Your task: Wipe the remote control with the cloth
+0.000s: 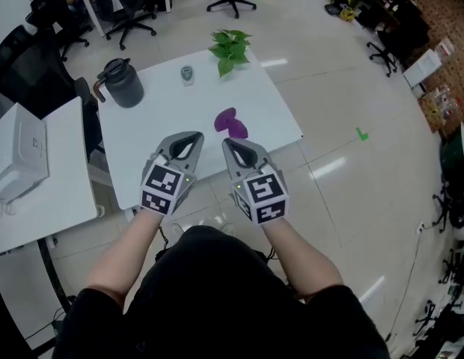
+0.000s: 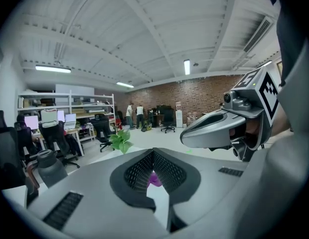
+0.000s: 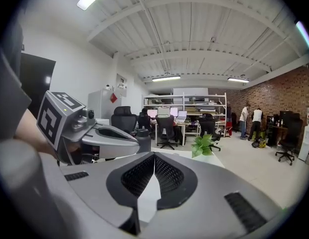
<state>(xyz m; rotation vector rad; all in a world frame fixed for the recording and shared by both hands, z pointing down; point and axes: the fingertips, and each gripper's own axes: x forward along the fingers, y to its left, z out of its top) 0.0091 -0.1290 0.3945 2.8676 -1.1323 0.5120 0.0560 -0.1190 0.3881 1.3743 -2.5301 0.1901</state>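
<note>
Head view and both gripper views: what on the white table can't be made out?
- Small grey object near the green leafy plant: head view, too small to confirm as a remote control.
- Purple cloth: left gripper view, only a sliver shows past the shut left hand-held gripper.
- Right gripper view: no cloth visible; the shut right hand-held gripper blocks most of the white table.

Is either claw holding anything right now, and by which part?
Nothing held. The left claw and right claw are both shut and empty; the purple cloth lies untouched on the table.
</note>
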